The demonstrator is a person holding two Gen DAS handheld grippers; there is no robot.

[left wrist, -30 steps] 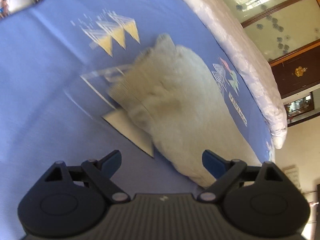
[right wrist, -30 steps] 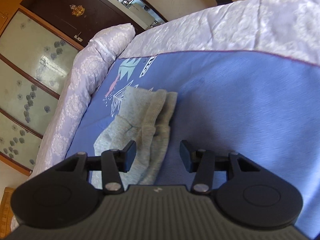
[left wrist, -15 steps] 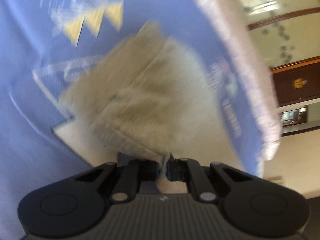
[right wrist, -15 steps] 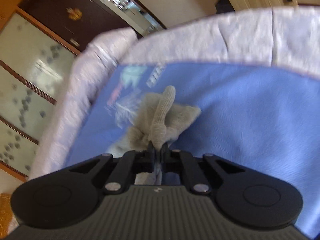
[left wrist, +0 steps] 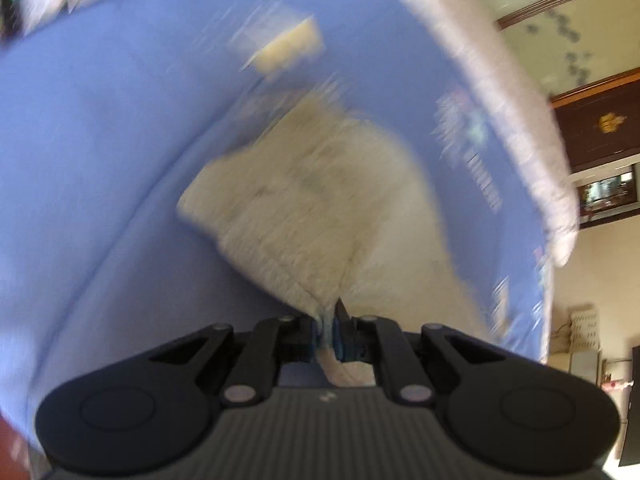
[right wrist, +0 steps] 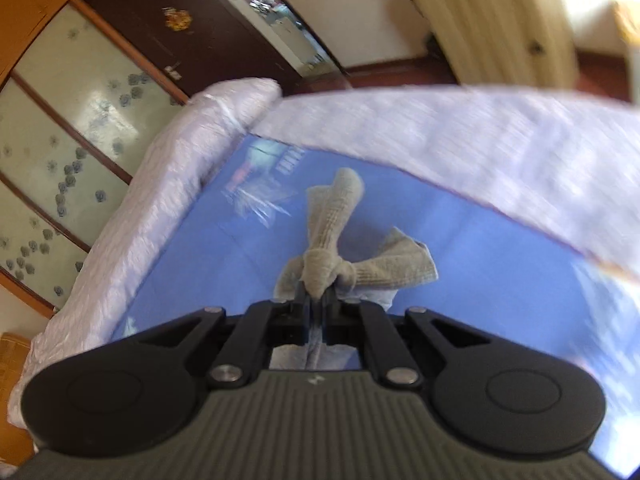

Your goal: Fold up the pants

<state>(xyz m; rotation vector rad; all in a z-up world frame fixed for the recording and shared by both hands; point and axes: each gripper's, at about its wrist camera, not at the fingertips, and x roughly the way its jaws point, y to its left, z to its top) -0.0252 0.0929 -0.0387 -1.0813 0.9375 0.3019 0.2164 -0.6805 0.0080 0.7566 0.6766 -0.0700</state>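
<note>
While both point down at the bed, left gripper [left wrist: 329, 330] and right gripper [right wrist: 317, 310] each pinch the grey pants [right wrist: 332, 236], bunched above the blue blanket [right wrist: 480, 280]; dark cabinet [right wrist: 168, 24] far left.

A blue mat [right wrist: 480, 264] covers a white quilt [right wrist: 460, 136]; behind stand a glass-panelled wardrobe [right wrist: 68, 120] and a dark door [right wrist: 160, 28].

Blue sheet [right wrist: 460, 264] lies bare around the pants [right wrist: 332, 236]; white quilt [right wrist: 440, 136] borders it.
</note>
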